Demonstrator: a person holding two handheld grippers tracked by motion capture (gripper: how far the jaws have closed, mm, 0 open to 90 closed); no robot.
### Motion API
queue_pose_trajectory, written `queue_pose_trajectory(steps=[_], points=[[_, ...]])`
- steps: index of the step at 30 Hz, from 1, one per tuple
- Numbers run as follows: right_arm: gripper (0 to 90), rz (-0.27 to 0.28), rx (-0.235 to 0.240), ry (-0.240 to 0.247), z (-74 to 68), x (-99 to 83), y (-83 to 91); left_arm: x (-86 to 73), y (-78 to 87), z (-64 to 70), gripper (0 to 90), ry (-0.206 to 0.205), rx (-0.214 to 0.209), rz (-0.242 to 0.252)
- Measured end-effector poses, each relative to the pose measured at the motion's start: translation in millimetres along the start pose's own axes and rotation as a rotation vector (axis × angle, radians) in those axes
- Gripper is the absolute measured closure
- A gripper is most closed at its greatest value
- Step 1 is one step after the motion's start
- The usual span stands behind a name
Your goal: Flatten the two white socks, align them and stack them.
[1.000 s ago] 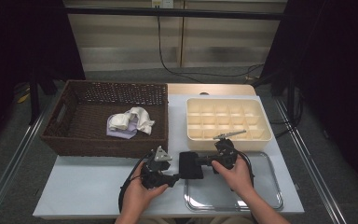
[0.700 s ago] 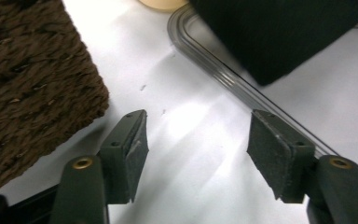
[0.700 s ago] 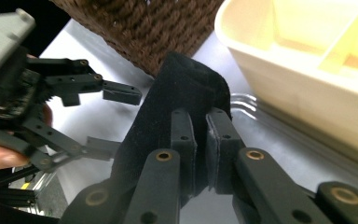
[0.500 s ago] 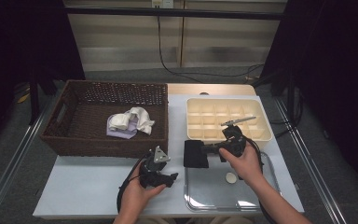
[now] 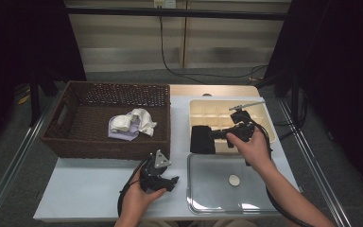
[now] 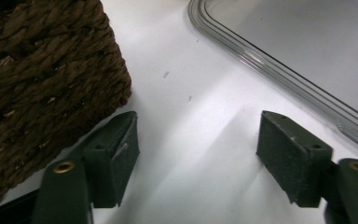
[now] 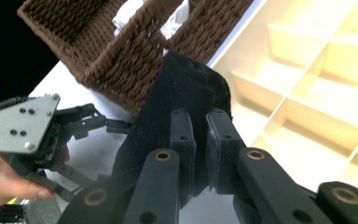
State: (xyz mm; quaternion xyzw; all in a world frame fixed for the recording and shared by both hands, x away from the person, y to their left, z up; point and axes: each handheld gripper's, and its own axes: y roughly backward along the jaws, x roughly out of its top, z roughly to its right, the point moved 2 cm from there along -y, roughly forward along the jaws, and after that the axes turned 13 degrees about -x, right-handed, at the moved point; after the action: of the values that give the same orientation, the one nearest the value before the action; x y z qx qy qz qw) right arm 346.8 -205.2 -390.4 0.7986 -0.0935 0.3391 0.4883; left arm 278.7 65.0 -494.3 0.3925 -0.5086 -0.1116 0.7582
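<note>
- Right gripper [image 7: 200,135] jaws clamped on black cloth [image 7: 177,88], held above the near-left corner of the cream divided tray [image 5: 264,113].
- Left gripper [image 6: 198,158] jaws spread wide, holding nothing, low over white table [image 6: 186,93] between wicker basket [image 6: 42,70] and clear tray [image 6: 307,42].

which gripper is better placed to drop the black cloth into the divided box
Right. The right gripper is shut on the black cloth at the divided box; the left gripper sits open and empty on the table near the basket.
</note>
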Motion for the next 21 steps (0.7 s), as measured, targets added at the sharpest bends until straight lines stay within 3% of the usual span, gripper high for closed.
queue_pose_trajectory(steps=[9, 21], points=[[82.7, -0.003, -0.051, -0.007, 14.6, 14.6, -0.6, -3.1, -0.4, -0.6, 26.4, -0.014, 0.001, 0.022], [82.4, 0.004, -0.071, -0.023, 26.7, 29.0, -6.6, -6.7, -1.4, -0.2, 25.5, -0.017, -0.013, 0.057]])
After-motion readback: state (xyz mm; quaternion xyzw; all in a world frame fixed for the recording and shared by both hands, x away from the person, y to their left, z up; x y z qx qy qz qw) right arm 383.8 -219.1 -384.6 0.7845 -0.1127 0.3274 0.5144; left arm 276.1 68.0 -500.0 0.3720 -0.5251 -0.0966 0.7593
